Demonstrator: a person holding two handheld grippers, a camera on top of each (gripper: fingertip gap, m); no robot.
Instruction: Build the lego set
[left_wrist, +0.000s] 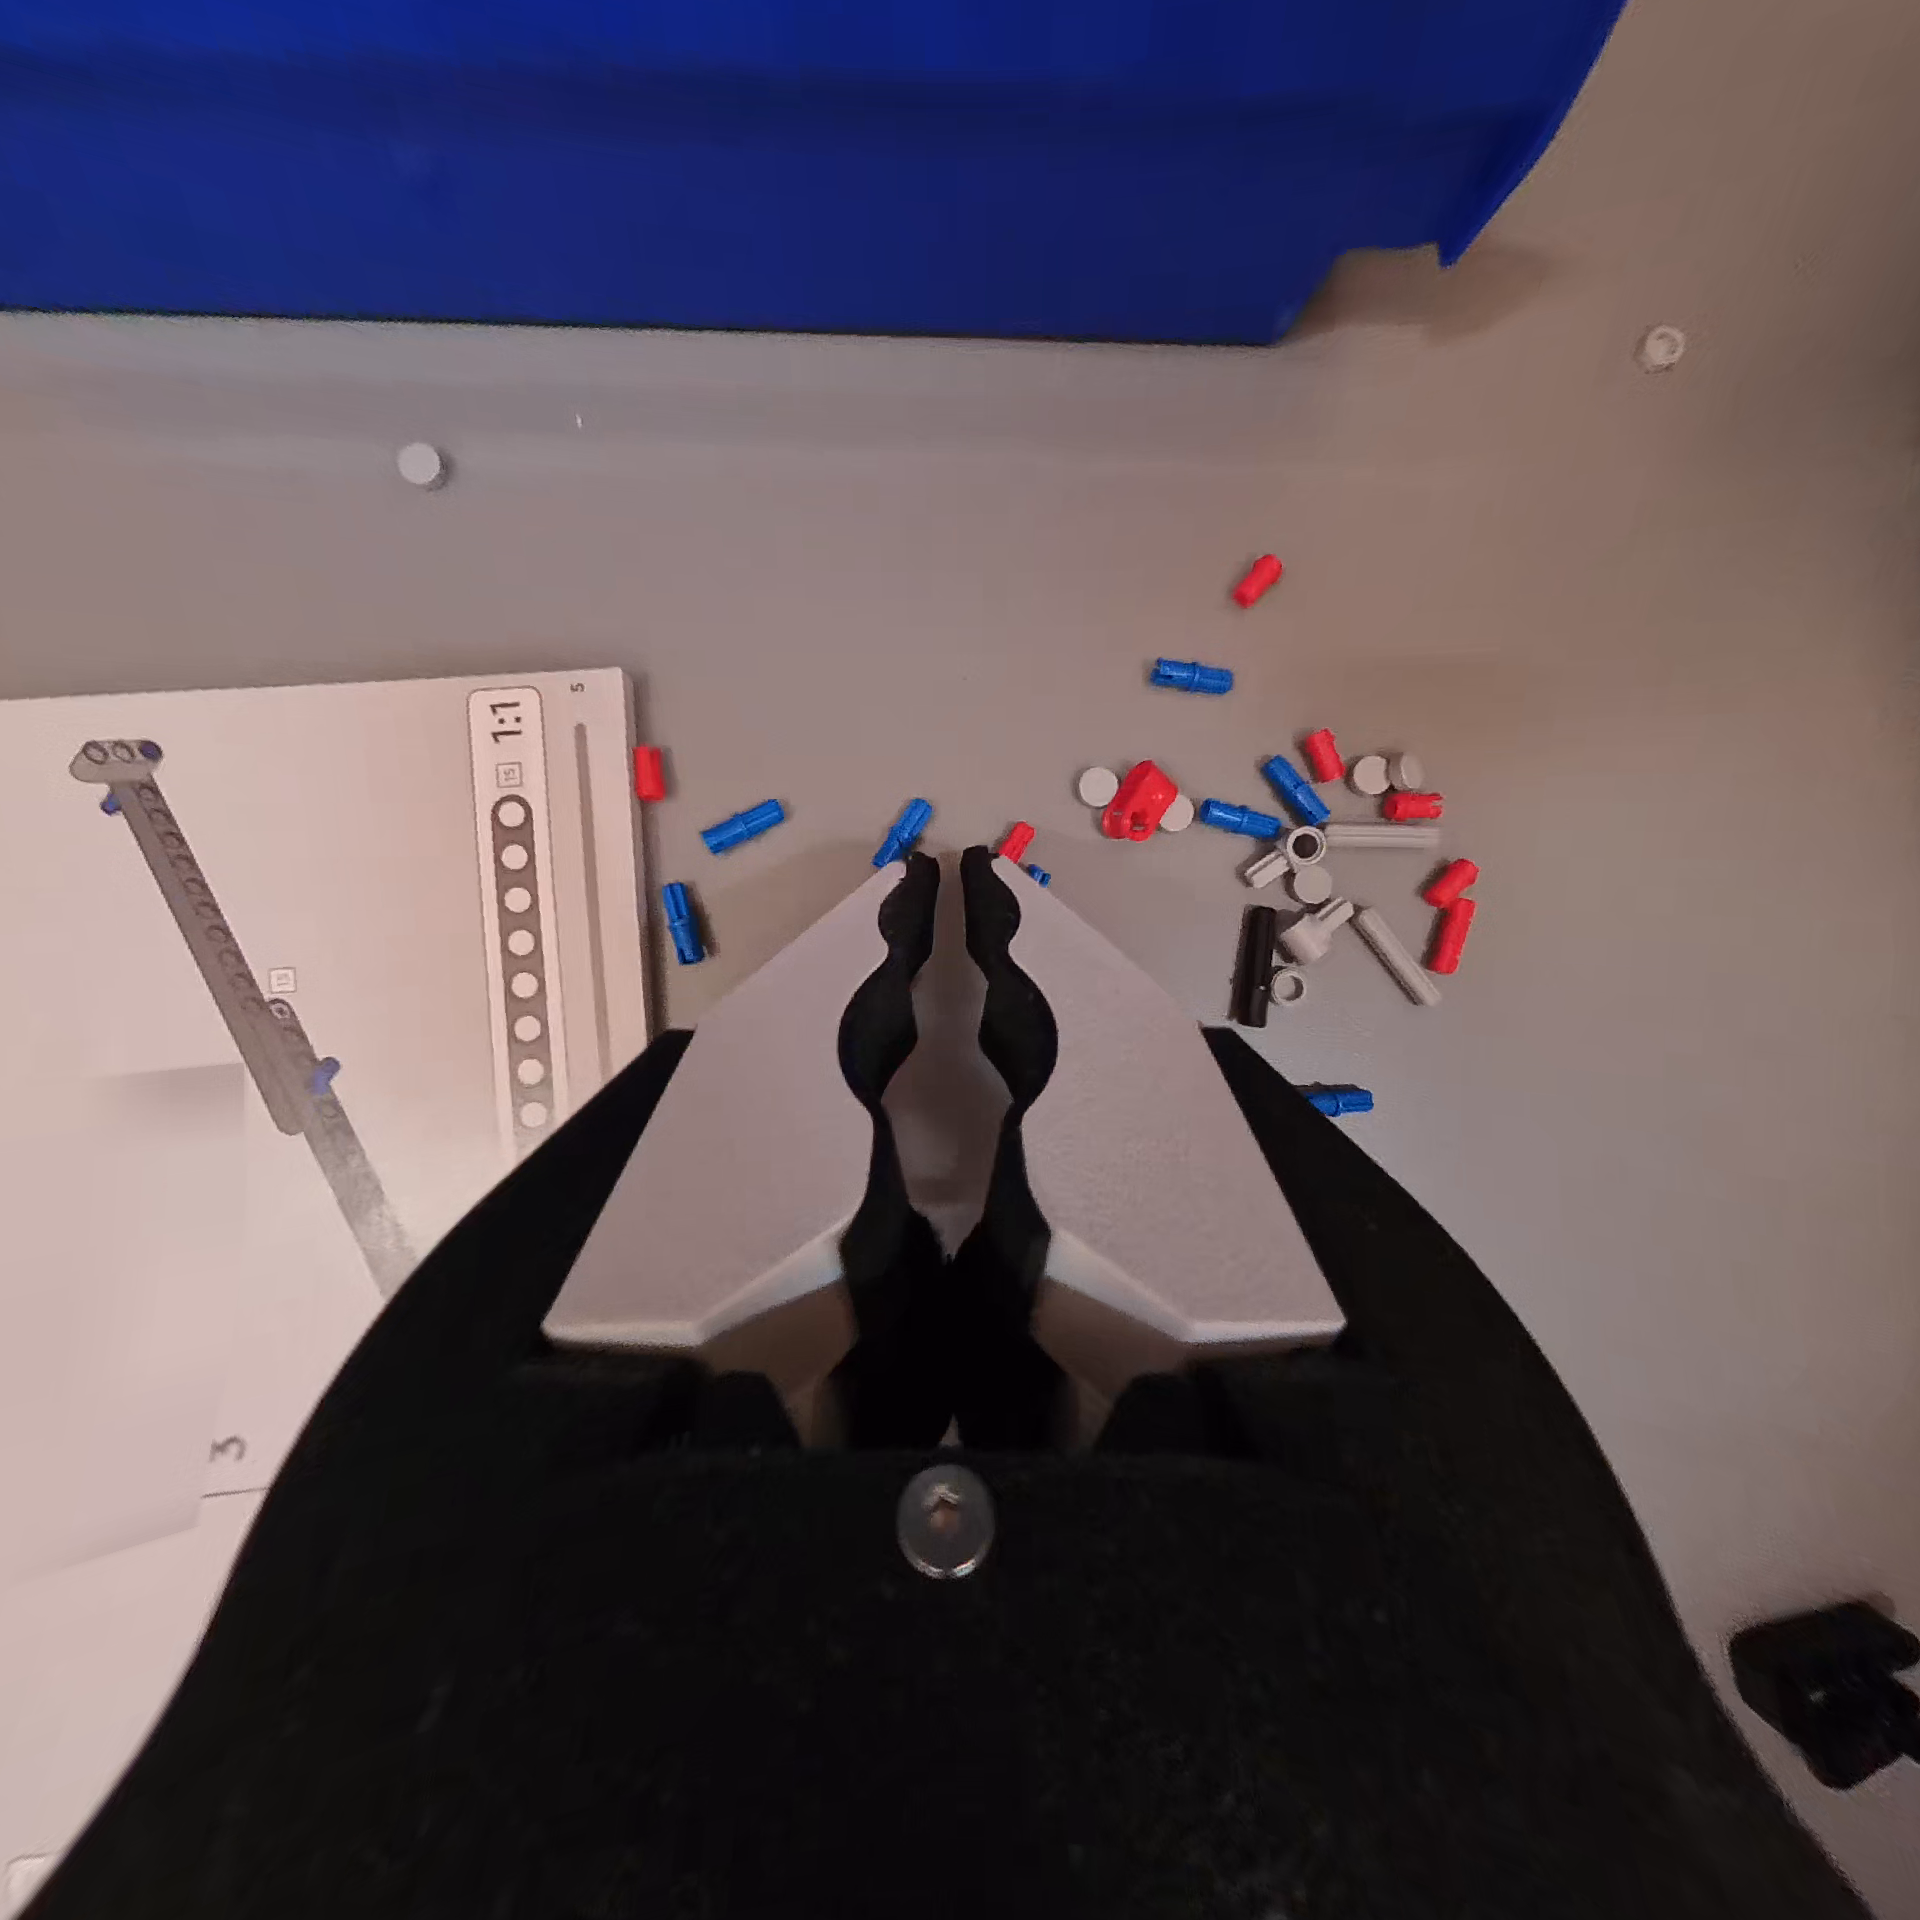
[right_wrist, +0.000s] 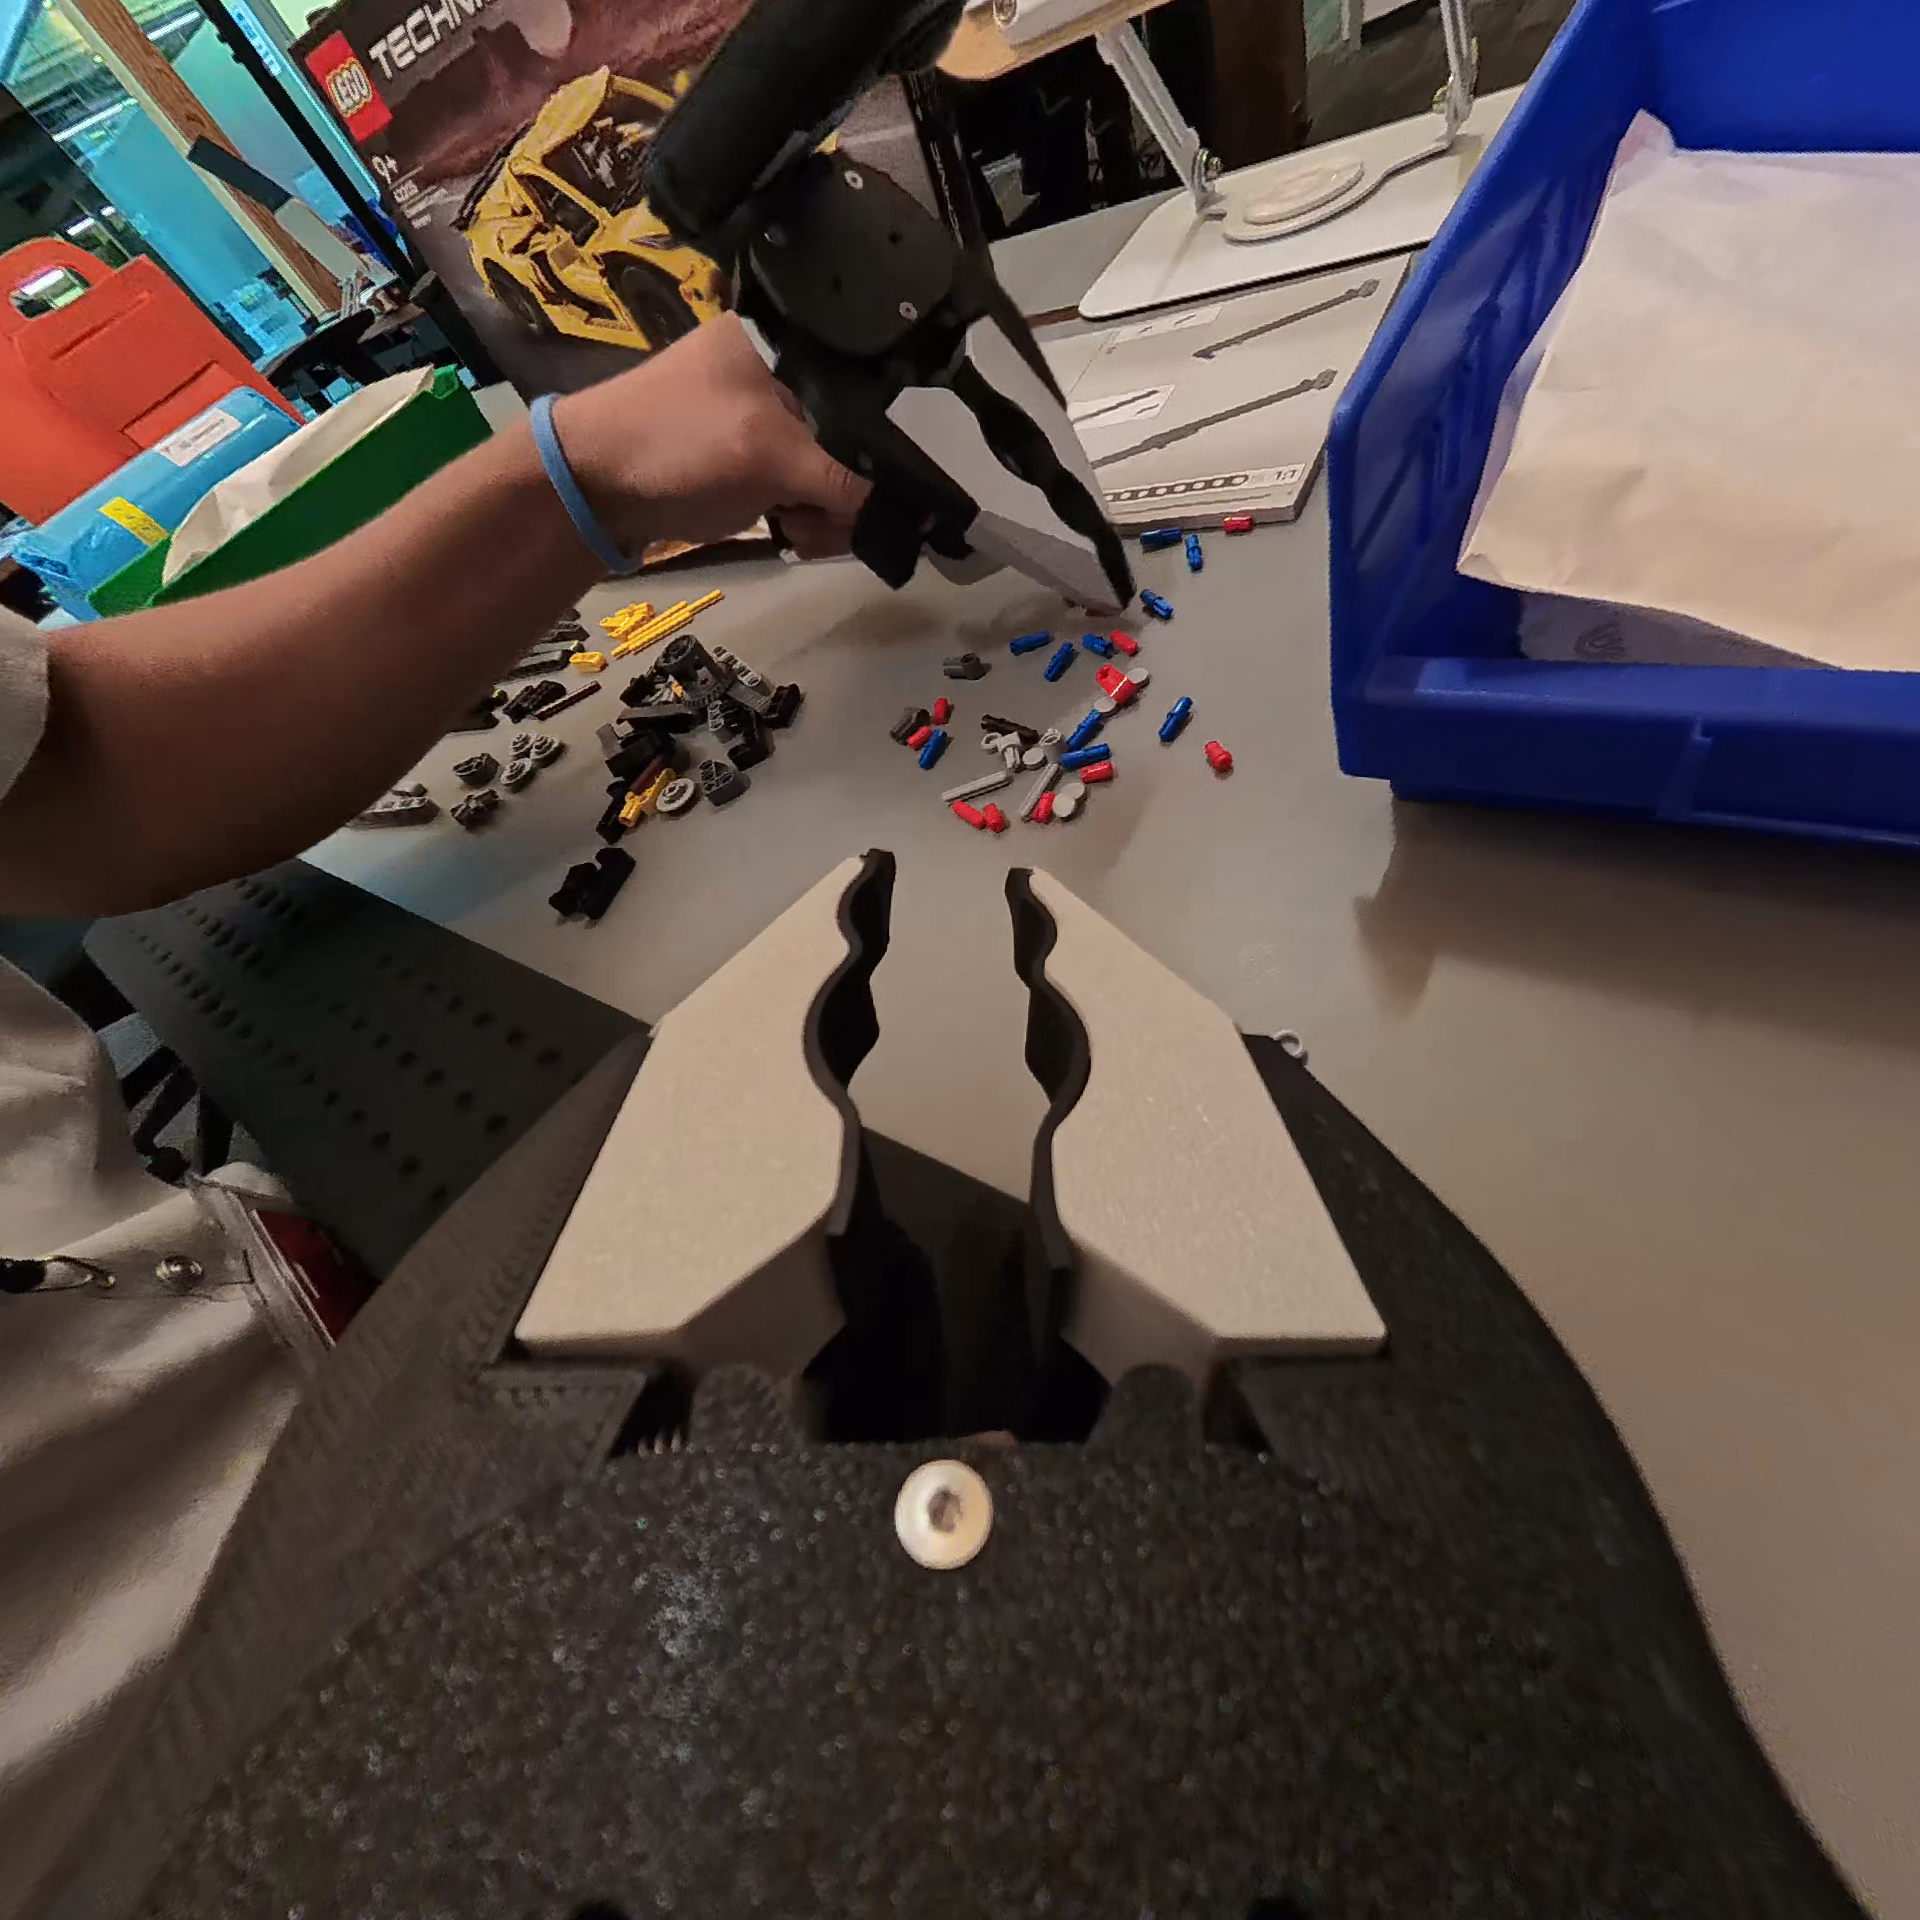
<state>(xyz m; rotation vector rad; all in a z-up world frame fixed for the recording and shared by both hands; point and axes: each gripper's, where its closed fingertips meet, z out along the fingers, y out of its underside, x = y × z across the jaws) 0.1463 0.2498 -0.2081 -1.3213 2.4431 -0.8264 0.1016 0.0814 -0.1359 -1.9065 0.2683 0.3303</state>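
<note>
While poised low over the grey table, left gripper nearly closed, empty, between a blue pin and red pin; right gripper parted, empty.

left gripper is angled steeply down, tips nearly together with just a thin slit between them, nothing pinched. left hand wraps the handle, forearm stretched out, blue band on the wrist. right gripper sits low and level, jaws clearly apart, empty
</note>
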